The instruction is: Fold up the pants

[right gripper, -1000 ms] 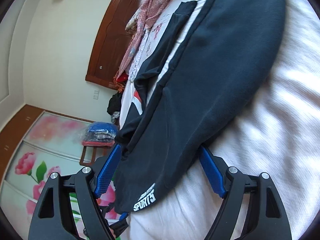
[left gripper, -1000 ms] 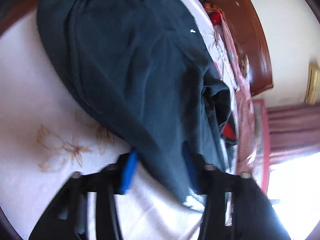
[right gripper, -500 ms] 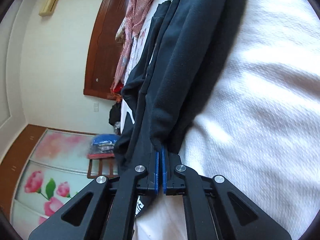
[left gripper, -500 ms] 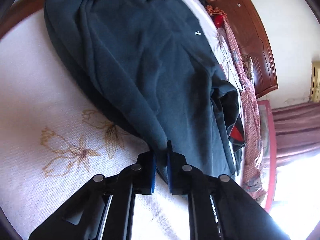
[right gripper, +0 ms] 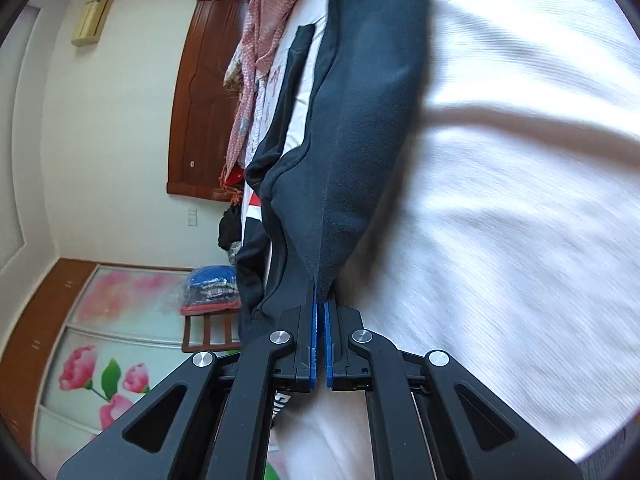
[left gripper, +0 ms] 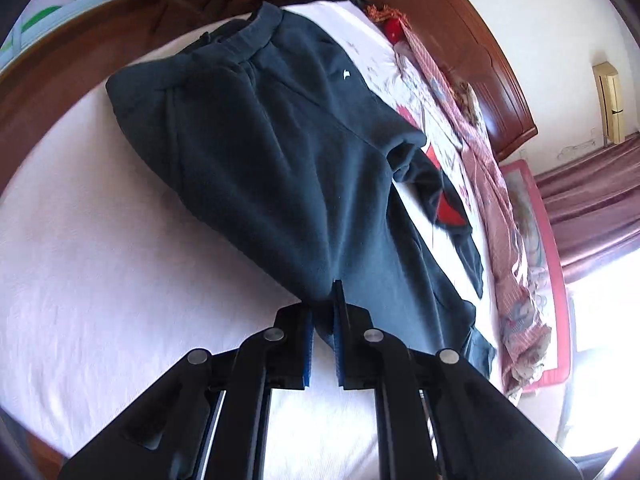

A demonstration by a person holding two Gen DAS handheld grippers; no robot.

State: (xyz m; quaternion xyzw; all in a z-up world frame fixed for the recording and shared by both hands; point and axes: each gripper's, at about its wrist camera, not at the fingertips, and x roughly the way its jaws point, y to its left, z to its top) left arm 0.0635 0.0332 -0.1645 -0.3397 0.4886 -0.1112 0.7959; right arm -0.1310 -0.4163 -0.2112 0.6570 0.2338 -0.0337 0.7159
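Pants: we count one dark pair of pants (left gripper: 280, 168), spread along the white bed (left gripper: 100, 260), waistband toward the wooden far edge, legs running back to us.
Other cloth: we see one pink patterned blanket (left gripper: 492, 168) along the bed's right edge.
Left gripper (left gripper: 322, 320): we look down over the bed; its two blue-padded fingers (left gripper: 307, 340) pinch a fold of the pants, a narrow gap left between them.
Right gripper (right gripper: 320, 320): we see it rolled sideways, low to the bed; fingers (right gripper: 313, 344) pressed nearly together on the pants' edge (right gripper: 360, 140), which lifts taut from the sheet.
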